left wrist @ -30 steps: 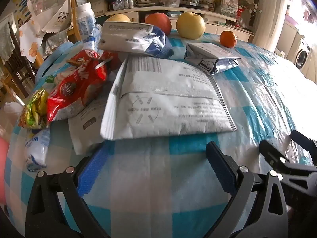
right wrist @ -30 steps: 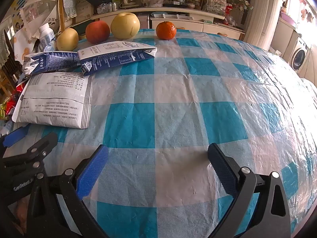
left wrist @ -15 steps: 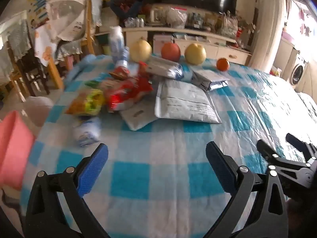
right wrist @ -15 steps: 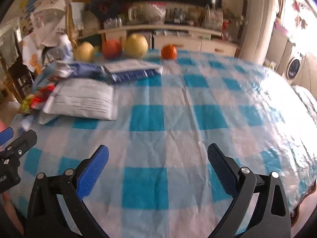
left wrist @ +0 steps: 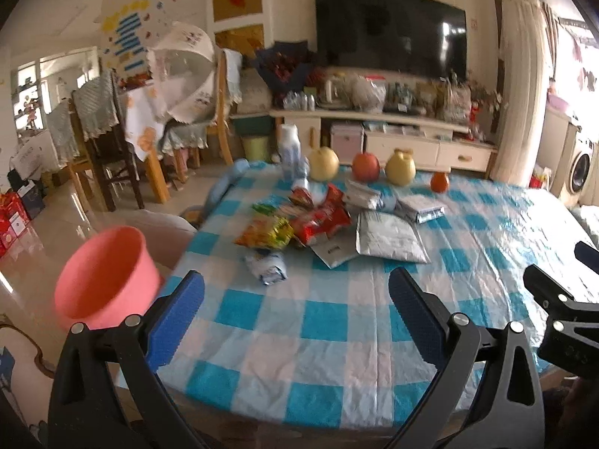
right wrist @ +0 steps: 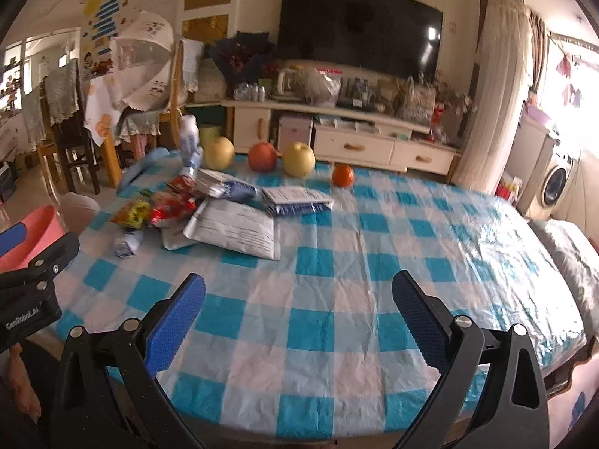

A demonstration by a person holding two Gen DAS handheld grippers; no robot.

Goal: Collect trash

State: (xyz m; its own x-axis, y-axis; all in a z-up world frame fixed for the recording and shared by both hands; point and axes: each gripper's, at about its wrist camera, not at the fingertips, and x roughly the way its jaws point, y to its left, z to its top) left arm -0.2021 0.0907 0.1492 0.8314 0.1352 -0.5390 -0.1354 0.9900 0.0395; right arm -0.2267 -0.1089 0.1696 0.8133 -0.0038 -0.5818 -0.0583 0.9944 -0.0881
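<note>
Left gripper (left wrist: 295, 310): you hold it level above the near table edge, jaws spread wide, nothing between them.
Right gripper (right wrist: 297, 312): same pose beside it, wide open, empty.
Table (right wrist: 367, 269): checked cloth, bare under both your grippers.
Pink bin (left wrist: 105, 277): off the table's left edge, near your left gripper.
Trash pile (left wrist: 322, 224): wrappers and grey pouches, mid-table left, well apart from your fingers.
Fruit row (right wrist: 262, 155): far edge, behind the pile.

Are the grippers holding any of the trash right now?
No. The left gripper and right gripper are both open and empty, above the checked tablecloth. The wrappers lie untouched on the table.
</note>
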